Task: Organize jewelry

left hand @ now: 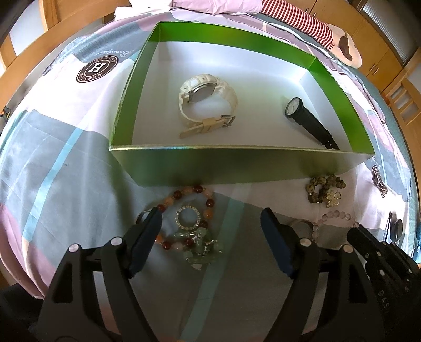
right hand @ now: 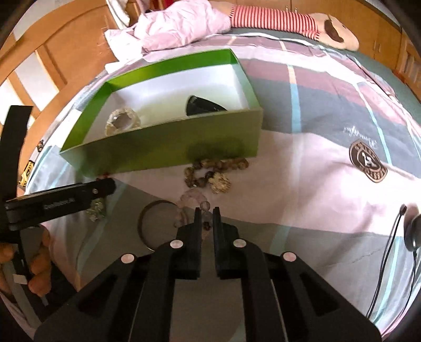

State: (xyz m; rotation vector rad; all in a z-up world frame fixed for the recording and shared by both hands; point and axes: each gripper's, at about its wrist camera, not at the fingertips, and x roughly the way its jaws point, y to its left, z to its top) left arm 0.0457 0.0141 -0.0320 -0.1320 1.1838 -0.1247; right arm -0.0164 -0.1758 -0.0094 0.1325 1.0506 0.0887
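A green box (left hand: 210,163) with a white floor lies on the bed and holds a white watch (left hand: 208,102) and a black watch (left hand: 307,118). My left gripper (left hand: 210,218) is open, its fingers either side of an orange-red bead bracelet (left hand: 184,213) with a sparkly ring and pale green pieces. A brown bead bracelet (left hand: 325,188) lies by the box's near wall; it also shows in the right wrist view (right hand: 210,171). My right gripper (right hand: 206,213) is shut on a clear pink bead bracelet (right hand: 193,201). The box (right hand: 163,147) stands just beyond.
A thin metal bangle (right hand: 147,223) lies left of the right gripper. The patchwork bedspread (right hand: 315,184) covers the bed. A black cable and round device (right hand: 413,231) lie at the right. A pink pillow (right hand: 181,26) and a striped plush (right hand: 289,22) are at the far end.
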